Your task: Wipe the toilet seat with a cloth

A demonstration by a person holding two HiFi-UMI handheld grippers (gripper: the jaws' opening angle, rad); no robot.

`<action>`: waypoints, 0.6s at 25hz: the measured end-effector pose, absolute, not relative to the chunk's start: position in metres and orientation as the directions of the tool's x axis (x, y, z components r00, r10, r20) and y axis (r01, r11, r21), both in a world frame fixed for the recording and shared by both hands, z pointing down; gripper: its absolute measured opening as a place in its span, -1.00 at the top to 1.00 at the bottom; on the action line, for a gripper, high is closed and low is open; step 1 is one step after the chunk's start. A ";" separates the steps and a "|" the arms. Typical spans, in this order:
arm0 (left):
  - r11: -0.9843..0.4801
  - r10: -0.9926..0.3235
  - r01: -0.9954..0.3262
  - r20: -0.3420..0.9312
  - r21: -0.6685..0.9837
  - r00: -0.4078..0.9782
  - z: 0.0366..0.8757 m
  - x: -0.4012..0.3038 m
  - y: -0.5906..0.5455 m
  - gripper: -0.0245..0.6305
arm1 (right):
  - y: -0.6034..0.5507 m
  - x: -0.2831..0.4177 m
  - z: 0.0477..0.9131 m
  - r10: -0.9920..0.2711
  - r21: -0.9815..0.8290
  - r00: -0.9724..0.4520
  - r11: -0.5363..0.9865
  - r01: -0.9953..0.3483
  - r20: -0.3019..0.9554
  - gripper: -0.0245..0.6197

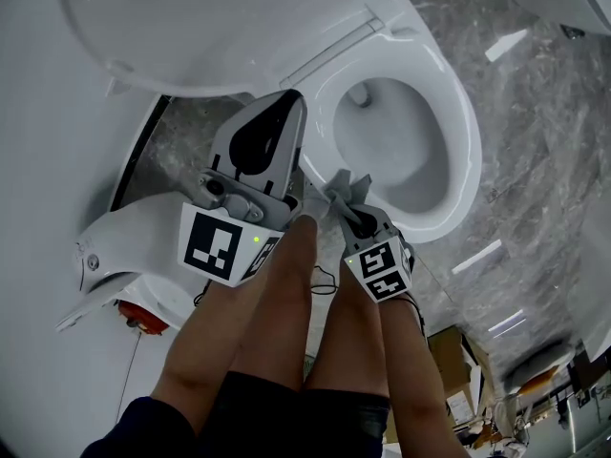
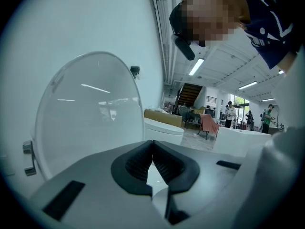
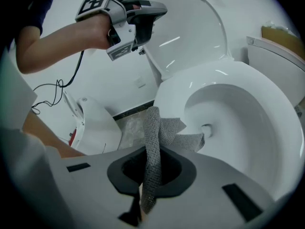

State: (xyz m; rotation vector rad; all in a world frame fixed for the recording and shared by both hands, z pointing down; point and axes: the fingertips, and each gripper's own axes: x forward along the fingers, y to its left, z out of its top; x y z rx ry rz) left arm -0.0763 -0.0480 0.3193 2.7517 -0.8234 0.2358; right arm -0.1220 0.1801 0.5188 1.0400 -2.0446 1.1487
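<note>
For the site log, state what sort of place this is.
Probably a showroom or open hall, not a home bathroom: a second toilet stands near this toilet, and a staircase and people show beyond.

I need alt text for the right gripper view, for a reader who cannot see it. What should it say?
The right gripper grips a grey cloth in its jaws, in front of an open white toilet. At upper left, the left gripper, shut and empty, is held beside the raised lid.

Toilet (image 1: 463, 151) common to head, right gripper views
</note>
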 end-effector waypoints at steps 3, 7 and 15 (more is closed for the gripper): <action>-0.811 -0.503 -0.546 0.226 0.210 0.834 0.318 -0.069 -0.044 0.86 | 0.207 -0.097 0.522 -0.333 -0.416 -0.503 0.302 -0.858 0.798 0.83; -0.822 -0.481 -0.527 0.231 0.214 0.845 0.317 -0.062 -0.040 0.86 | 0.234 -0.059 0.525 -0.306 -0.373 -0.429 0.225 -0.900 0.850 0.83; -0.854 -0.436 -0.481 0.232 0.199 0.870 0.317 -0.047 -0.030 0.86 | 0.213 -0.079 0.526 -0.300 -0.348 -0.430 0.289 -0.892 0.852 0.83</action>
